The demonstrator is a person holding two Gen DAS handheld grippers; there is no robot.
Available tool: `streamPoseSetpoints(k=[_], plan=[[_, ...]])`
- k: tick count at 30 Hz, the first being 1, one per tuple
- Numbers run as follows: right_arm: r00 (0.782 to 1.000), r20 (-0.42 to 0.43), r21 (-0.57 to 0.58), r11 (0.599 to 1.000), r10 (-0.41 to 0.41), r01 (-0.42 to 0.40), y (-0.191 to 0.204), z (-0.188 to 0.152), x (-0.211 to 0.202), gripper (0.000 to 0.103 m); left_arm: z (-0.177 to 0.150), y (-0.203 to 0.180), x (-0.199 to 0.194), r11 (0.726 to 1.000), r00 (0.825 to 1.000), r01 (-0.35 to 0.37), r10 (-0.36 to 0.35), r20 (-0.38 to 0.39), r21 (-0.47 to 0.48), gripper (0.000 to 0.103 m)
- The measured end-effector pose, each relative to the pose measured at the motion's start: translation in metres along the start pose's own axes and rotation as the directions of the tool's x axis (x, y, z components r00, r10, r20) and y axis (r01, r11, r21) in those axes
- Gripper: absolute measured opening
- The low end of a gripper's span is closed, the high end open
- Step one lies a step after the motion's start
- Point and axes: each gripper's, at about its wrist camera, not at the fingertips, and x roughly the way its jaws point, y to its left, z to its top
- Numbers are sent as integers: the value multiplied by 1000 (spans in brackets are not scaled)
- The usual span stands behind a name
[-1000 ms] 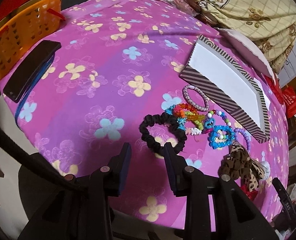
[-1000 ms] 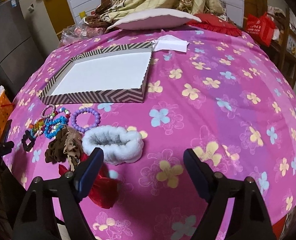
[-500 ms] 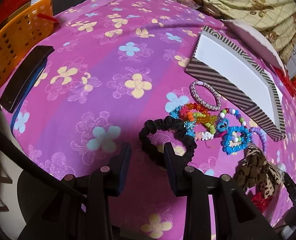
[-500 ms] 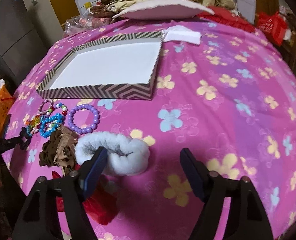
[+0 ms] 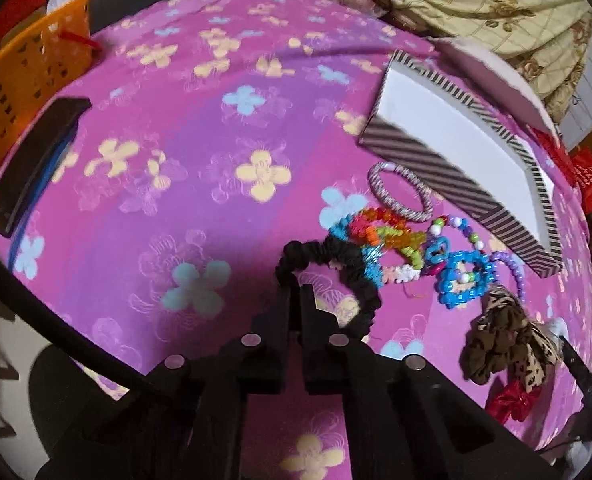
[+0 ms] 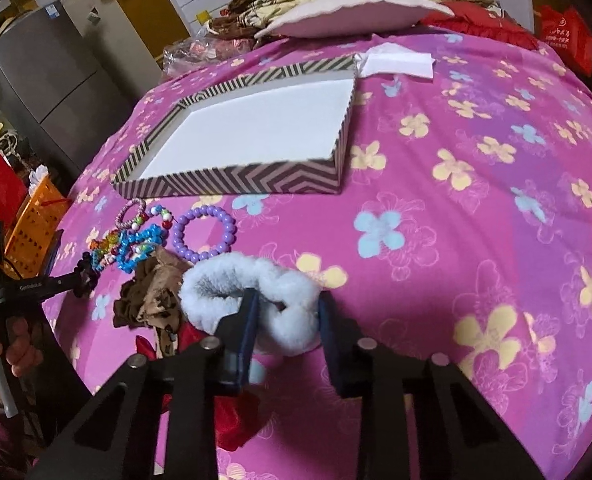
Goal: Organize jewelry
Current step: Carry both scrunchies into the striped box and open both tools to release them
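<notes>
Black scrunchie [image 5: 335, 276] in left tool [image 5: 296, 292]; white scrunchie [image 6: 256, 292] in right tool [image 6: 288, 312]

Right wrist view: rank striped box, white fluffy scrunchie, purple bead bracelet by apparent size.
1. striped box, largest
2. white fluffy scrunchie, though its nearness to the camera inflates it
3. purple bead bracelet, smallest

Your right gripper [image 6: 286, 308], its jaws just closing, pinches 1 fluffy white fabric scrunchie [image 6: 252, 286] on the pink flowered cloth [image 6: 455, 200], near a purple bead bracelet [image 6: 206, 234] and the chevron-striped cardboard tray [image 6: 236, 182].
</notes>
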Motion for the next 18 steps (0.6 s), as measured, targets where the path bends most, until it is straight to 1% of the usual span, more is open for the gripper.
streamPoseSetpoints(k=[3,6,11,15,18], plan=[[1000,18,-12,1000,-14,14,2,6,-8,25,4,-2,-16,1000,999,24,-24,31,19,22],[999,37,-11,1000,-13,13,2,12,-16,24,9,-4,-31,999,998,39,-41,57,34,22],[996,87,-11,1000,-28,29,-1,32,-31,24,20,-15,-46,995,994,78,-82,68,56,22],[991,122,-7,999,-52,53,-3,56,-33,24,32,-34,-52,992,992,84,-91,84,92,22],[989,139,1,998,-57,57,-4,73,-30,24,46,-50,-53,991,991,68,-81,111,119,22]])
